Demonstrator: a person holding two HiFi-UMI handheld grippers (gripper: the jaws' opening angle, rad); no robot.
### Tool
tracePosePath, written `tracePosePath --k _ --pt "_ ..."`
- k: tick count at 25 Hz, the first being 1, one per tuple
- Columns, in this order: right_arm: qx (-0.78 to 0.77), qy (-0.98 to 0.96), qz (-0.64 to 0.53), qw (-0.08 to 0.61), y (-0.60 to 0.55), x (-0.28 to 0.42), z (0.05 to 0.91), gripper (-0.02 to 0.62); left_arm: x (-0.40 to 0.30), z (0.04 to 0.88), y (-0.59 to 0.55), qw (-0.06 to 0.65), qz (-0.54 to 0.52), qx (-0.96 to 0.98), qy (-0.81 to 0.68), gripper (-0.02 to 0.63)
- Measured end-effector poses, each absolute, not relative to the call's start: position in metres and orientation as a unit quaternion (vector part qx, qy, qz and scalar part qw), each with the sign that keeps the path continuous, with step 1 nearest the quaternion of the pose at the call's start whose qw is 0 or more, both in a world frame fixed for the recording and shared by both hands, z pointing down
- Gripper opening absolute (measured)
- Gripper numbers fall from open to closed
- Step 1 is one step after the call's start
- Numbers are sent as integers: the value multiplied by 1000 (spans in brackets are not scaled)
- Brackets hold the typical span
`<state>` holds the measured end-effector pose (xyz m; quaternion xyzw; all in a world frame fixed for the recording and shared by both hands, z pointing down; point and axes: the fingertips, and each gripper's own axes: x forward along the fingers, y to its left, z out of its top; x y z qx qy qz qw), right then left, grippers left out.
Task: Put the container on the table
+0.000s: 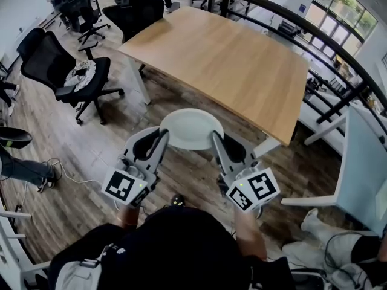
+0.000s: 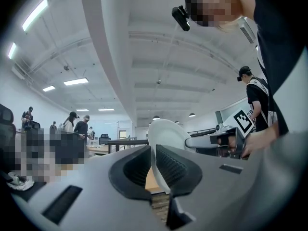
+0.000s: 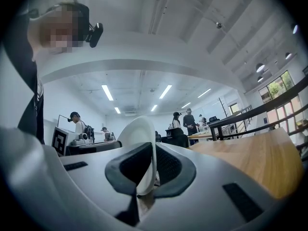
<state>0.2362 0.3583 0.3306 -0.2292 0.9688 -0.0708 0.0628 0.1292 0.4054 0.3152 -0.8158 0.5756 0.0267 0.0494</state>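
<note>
Head view: grips white container (image 1: 191, 128) by opposite rims in left gripper (image 1: 163, 136) and right gripper (image 1: 215, 139), above floor (image 1: 91, 156), short of table (image 1: 230, 59).
Risks slipping out if grippers drift apart.

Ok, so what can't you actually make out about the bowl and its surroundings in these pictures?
- White bowl: its underside is hidden by the bowl itself in the head view. It is edge-on in both gripper views, and the jaw pads cover its lower rim.
- Wooden table: in the head view, its legs are mostly hidden beneath the top.
- Background people: too small in both gripper views, and partly mosaicked.
</note>
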Motion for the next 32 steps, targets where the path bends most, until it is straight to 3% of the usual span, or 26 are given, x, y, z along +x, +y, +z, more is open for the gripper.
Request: tracePosePath --k 32 --pt "-297 950 -86 41 315 171 353 23 60 340 354 28 32 -851 524 41"
